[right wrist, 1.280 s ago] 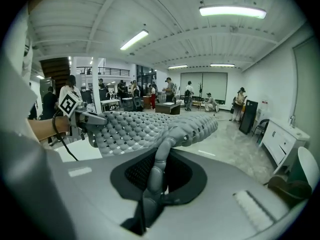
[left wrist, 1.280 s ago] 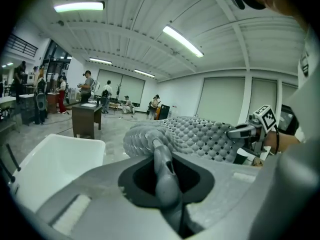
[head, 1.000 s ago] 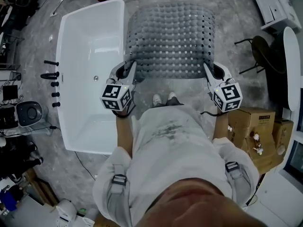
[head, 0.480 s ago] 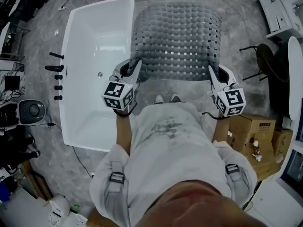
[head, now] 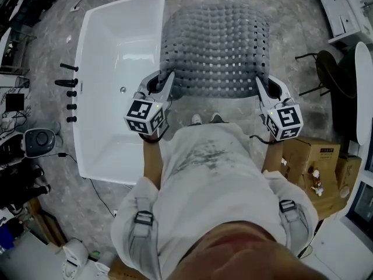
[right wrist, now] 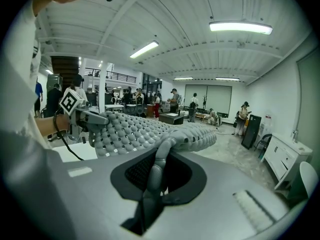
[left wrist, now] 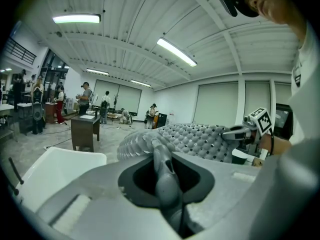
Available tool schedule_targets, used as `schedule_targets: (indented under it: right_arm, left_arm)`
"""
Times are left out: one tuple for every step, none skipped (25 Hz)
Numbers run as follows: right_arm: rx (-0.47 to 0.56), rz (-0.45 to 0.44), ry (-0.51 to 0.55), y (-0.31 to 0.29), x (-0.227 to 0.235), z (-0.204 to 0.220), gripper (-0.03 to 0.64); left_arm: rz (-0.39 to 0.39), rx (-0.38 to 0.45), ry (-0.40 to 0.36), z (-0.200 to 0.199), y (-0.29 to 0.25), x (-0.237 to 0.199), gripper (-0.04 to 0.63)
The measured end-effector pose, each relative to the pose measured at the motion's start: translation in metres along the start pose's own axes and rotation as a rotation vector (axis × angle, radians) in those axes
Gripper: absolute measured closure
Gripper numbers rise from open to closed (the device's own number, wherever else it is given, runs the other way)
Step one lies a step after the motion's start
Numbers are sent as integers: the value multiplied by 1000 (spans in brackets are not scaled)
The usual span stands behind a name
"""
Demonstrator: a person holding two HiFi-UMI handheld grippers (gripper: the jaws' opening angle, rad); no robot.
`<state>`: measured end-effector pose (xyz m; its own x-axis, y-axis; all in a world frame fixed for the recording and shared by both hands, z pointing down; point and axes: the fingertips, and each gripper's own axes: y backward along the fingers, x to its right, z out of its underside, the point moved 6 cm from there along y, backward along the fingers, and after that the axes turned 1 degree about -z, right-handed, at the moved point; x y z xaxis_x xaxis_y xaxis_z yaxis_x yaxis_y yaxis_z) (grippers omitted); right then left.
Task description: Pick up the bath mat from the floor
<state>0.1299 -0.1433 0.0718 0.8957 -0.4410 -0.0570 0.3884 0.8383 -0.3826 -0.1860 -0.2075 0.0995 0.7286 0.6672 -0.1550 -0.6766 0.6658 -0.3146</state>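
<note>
Bathtub (head: 116,69), white and freestanding, on the grey marbled floor (head: 291,34), lying outboard of the fingers of the left gripper (head: 156,85). Grey bath mat (head: 215,45), knobbed and pierced with small square holes, stretched between the two grippers and reaching away ahead of both sets of fingers. Its near edge is held up above the person's shoes (head: 197,120); whether its far edge touches the floor cannot be told. Cardboard box (head: 312,156), brown, set behind and outboard of the fingers of the right gripper (head: 269,88), beside the person's right forearm. Left gripper fingers: closed on the mat's near left corner, with a folded ridge of mat pinched in the narrow gap and running forward past the tips. Right gripper fingers: clamped likewise on the near right corner, with a twisted fold of mat rising out of the pinch and spreading into the sheet just ahead. Marker cube (head: 143,118), black-and-white squares, at the rear of each gripper, behind the fingers and nearest the person's body.
</note>
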Motion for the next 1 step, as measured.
schedule_targets:
  right_arm:
    - [1, -1, -1, 0, 1, 0, 583]
  left_arm:
    - [0, 1, 1, 0, -1, 0, 552]
